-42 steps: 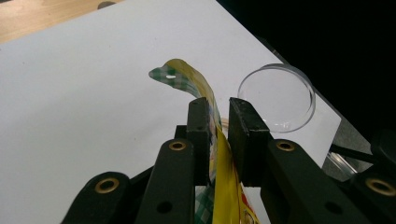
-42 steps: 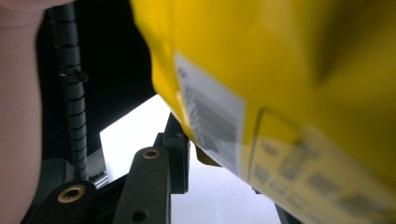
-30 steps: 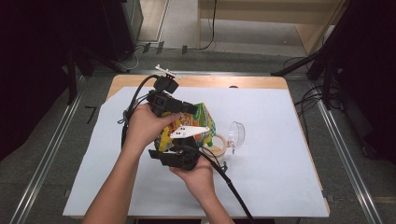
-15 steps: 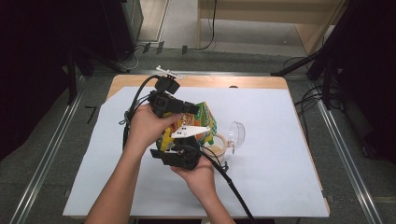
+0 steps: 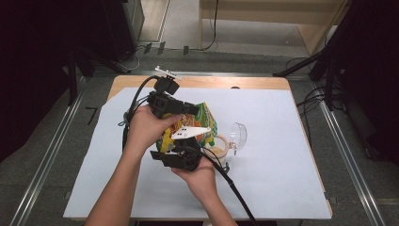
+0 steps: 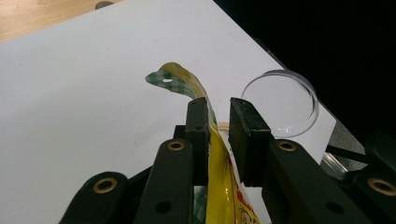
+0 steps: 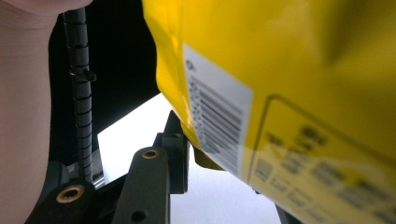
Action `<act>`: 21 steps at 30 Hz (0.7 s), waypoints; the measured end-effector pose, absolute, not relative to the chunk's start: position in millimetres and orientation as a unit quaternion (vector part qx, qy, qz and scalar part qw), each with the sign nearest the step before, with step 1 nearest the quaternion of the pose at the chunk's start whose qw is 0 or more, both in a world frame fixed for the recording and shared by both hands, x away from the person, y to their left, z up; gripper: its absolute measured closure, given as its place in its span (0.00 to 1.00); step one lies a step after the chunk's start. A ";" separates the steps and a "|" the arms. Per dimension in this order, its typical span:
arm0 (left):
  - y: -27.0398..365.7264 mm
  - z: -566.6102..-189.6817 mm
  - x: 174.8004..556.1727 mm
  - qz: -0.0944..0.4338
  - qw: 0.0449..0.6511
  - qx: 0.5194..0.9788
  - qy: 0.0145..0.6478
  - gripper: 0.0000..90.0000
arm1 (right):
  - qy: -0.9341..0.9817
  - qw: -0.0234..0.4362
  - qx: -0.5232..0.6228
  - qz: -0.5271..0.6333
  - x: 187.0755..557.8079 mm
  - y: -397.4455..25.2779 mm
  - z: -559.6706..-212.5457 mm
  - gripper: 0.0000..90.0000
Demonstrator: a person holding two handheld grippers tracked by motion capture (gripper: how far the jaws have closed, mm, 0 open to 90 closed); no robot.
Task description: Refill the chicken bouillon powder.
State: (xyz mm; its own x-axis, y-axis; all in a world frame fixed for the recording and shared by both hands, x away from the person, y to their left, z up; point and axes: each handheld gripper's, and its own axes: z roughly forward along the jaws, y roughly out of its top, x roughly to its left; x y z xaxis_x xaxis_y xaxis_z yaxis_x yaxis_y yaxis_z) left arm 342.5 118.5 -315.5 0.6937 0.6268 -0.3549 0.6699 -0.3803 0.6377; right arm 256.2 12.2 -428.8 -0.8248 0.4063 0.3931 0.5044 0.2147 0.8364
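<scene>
Table (image 5: pixel 282 84): a wooden top, almost all covered by a white sheet (image 5: pixel 282 179); the wood shows only as a strip along the far edge.
Yellow bag (image 5: pixel 207 117): a snack bag with a green checked end, held up in the air over the middle of the sheet, between both grippers. In the right gripper view its back side with a barcode is very close to the camera.
Left gripper (image 5: pixel 190 110): it is at the far side of the bag. In the left gripper view the jaws stand around the bag's top edge with a thin gap at one side – the film runs between them and they seem to pinch it.
Right gripper (image 5: pixel 181 151): it is at the near side, under the bag. One jaw shows beside the bag's lower corner, the other is hidden – I cannot tell if it is closed.
Clear lid (image 5: pixel 237 136): it stands on its edge, just right of the bag.
Small jar (image 5: pixel 219 147): it is open, beside the lid, with something pale inside.
</scene>
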 end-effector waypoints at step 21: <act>122.9 -316.7 343.8 -0.034 0.398 0.827 0.395 0.87 | -0.781 0.038 -0.288 -0.552 255.7 13.7 -428.0 0.74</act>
